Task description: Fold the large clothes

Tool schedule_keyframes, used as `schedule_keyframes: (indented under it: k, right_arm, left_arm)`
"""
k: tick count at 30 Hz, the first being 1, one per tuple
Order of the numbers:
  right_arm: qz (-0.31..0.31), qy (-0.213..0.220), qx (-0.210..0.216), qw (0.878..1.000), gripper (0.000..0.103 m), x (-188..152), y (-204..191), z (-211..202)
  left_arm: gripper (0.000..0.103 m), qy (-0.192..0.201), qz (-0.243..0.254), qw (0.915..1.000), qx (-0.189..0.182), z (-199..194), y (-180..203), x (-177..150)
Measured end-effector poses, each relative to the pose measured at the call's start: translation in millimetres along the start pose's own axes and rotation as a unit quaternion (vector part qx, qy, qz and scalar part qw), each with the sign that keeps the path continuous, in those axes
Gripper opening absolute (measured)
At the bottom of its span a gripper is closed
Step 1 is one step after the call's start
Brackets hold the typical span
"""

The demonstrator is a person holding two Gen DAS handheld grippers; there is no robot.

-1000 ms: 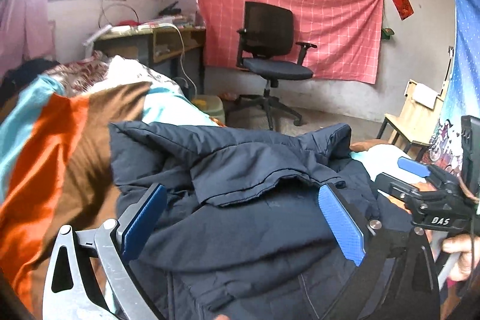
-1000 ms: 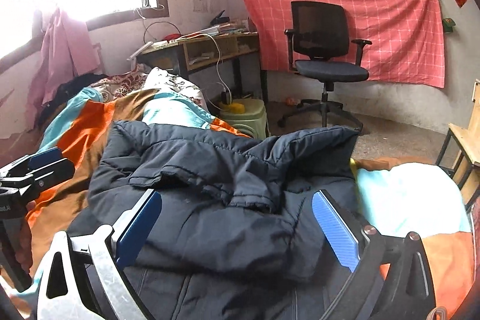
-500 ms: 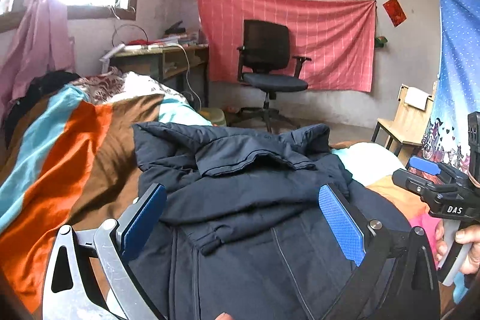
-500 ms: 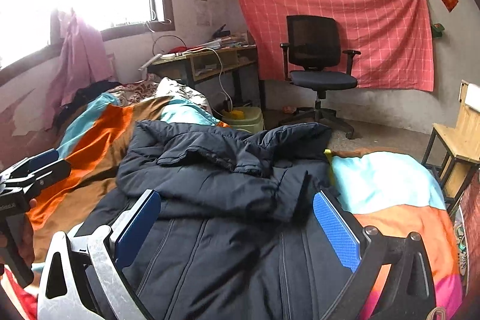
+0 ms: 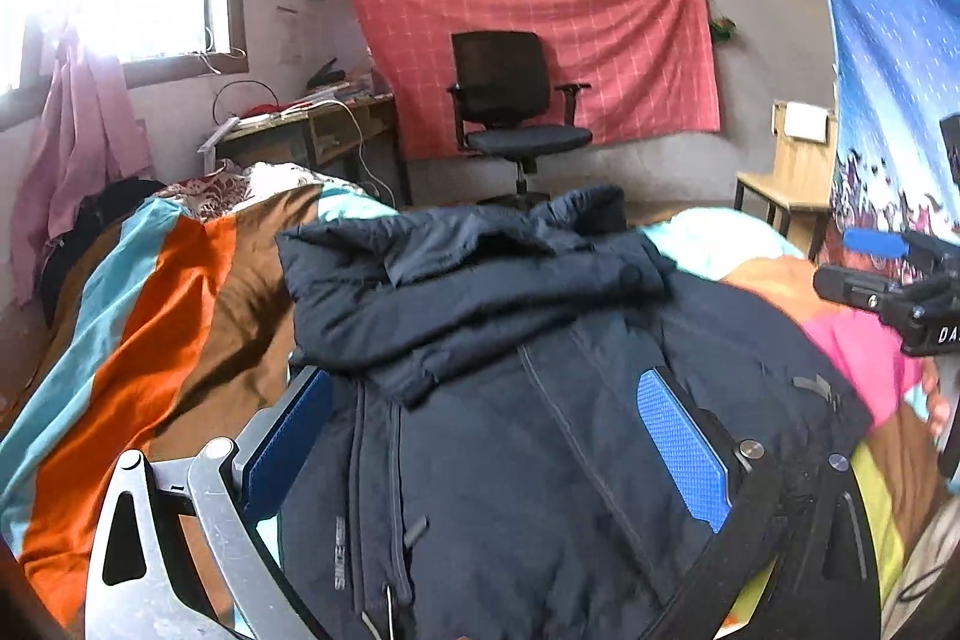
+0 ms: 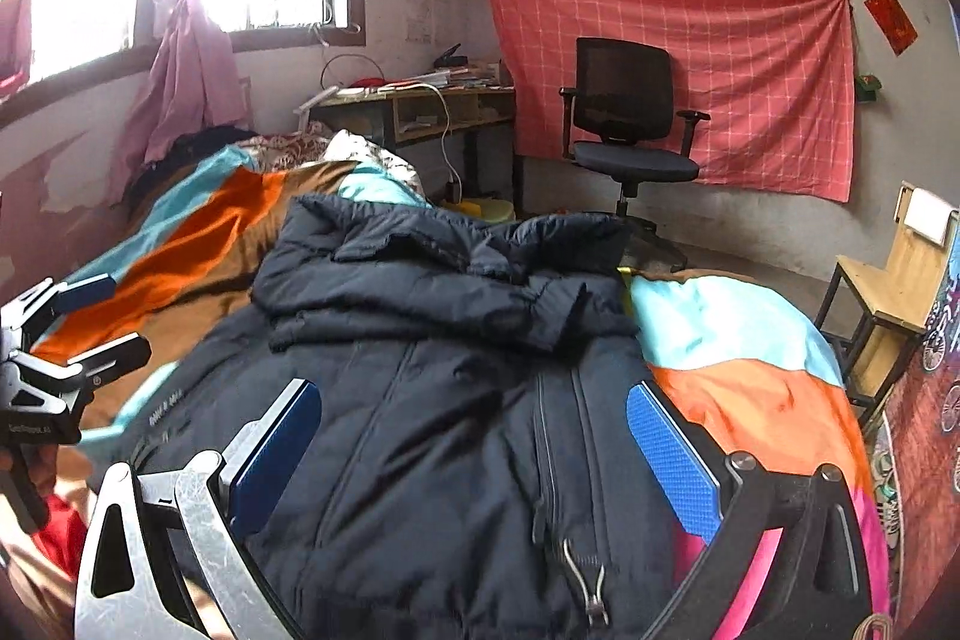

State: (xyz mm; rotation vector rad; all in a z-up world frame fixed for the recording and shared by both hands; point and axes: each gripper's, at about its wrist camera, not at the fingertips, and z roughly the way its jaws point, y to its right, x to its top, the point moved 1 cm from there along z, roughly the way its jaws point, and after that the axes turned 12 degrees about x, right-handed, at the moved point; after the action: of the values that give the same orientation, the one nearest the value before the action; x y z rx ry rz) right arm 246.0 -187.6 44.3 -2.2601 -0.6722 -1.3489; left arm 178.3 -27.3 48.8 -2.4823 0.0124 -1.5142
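Observation:
A dark navy padded jacket lies front up on the striped bedspread, with its hood and sleeves bunched in a heap at the far end. Its zip pull shows near the bottom of the right wrist view. My left gripper hovers open over the near part of the jacket, with nothing between its blue pads. My right gripper is also open above the jacket's front, empty. Each gripper appears at the edge of the other's view, the right one and the left one.
The bedspread has orange, brown, turquoise and pink stripes. Beyond the bed stand a black office chair, a cluttered desk under the window, and a wooden chair at the right. A red cloth hangs on the far wall.
Both grippers have pulled back and risen from the bunched hood end, so more of the jacket's front and its zip now show. Both stayed open throughout.

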Motion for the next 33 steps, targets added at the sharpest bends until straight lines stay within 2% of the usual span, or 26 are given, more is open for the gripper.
schedule_keyframes:
  k: [5,11,17,23,28,33]
  right_arm:
    - [-0.017,-0.021,0.007,1.000,0.103,-25.0,-6.5,-6.8]
    - [-0.024,-0.048,0.024,0.998,0.103,-50.4,-10.8,-7.5]
    - [-0.032,-0.063,0.008,0.997,0.103,-68.0,-8.9,-11.7]
    - [-0.102,-0.079,-0.037,0.991,0.103,-86.2,-11.2,-15.9]
    - [-0.131,-0.090,0.005,0.987,0.103,-90.2,-17.9,-12.6]
    - [-0.194,-0.119,-0.018,0.974,0.103,-101.7,-27.5,4.0]
  left_arm:
    - [0.100,-0.007,0.014,0.9998,-0.010,-6.2,-0.2,-23.3]
    - [0.100,-0.037,0.042,0.9984,-0.008,-3.0,-2.9,-54.7]
    - [0.100,-0.068,0.048,0.9963,-0.021,-4.0,-4.6,-80.2]
    - [0.100,-0.096,0.087,0.9910,-0.033,-7.6,5.8,-108.7]
    - [0.100,-0.131,0.103,0.9855,-0.030,-4.0,11.3,-141.0]
    - [0.100,-0.154,0.107,0.9822,-0.018,0.8,11.0,-160.1]
